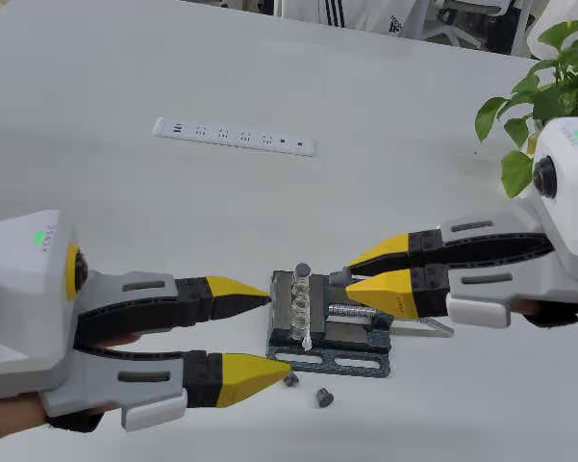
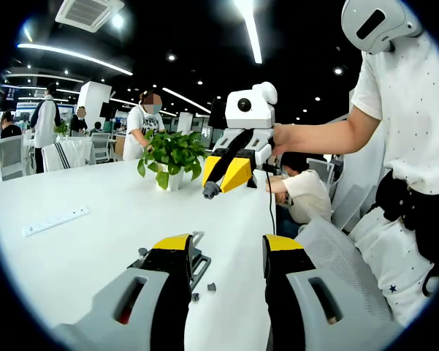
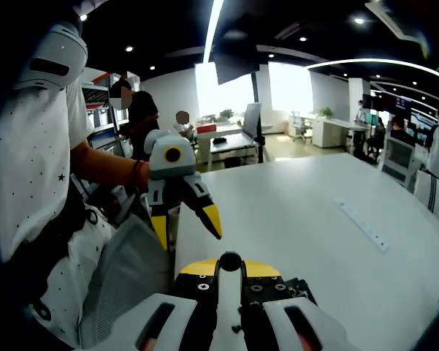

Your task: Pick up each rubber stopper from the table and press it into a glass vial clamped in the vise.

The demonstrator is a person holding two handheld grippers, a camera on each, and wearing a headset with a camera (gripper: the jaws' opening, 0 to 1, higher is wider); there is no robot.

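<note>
Just right of centre in the head view, the right gripper (image 1: pixel 350 276) is pressed together on a small grey rubber stopper (image 1: pixel 339 277), just beside the glass vials (image 1: pixel 300 310) clamped in the vise (image 1: pixel 351 337). The left gripper (image 1: pixel 278 332) is spread and empty at lower left, and two loose stoppers (image 1: pixel 324 396) lie on the table (image 1: pixel 125 192) below the vise. The stopper looks light, soft and grippy, best pinched across its wide head. The vials are probably brittle and want a straight, gentle push.
</note>
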